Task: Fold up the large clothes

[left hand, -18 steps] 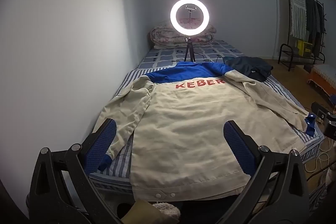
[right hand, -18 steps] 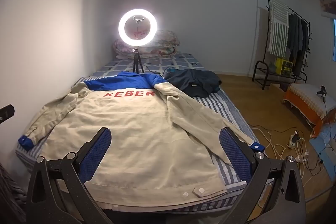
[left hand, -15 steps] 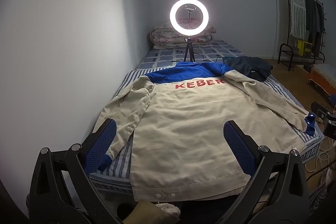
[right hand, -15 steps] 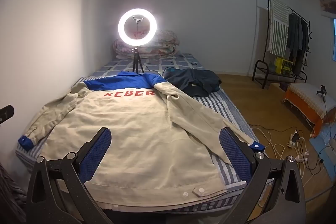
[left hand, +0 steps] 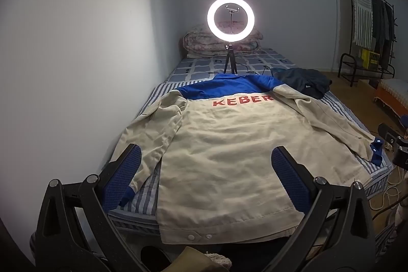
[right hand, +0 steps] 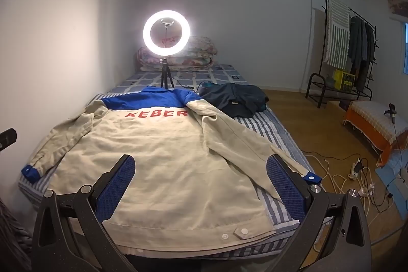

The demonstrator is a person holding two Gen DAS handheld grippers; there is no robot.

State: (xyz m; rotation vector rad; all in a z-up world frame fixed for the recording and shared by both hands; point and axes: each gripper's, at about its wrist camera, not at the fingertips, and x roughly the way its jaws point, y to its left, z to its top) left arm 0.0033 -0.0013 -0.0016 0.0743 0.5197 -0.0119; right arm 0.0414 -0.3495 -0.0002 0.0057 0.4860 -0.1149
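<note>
the left gripper is held with its two blue-padded fingers wide apart and nothing between them. the right gripper is the same, fingers spread, holding nothing.

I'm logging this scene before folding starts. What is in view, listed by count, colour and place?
jacket: one, beige with blue shoulders and cuffs, spread back-up on the bed
bed: one, blue-striped sheet, along the left wall
dark garment: one, navy, crumpled beside the jacket's collar
ring light: one, white, lit, on a tripod behind the jacket
quilt: one, floral, folded at the bed's far end
clothes rack: one, black, right wall
left tongs: open, blue pads
right tongs: open, blue pads
</note>
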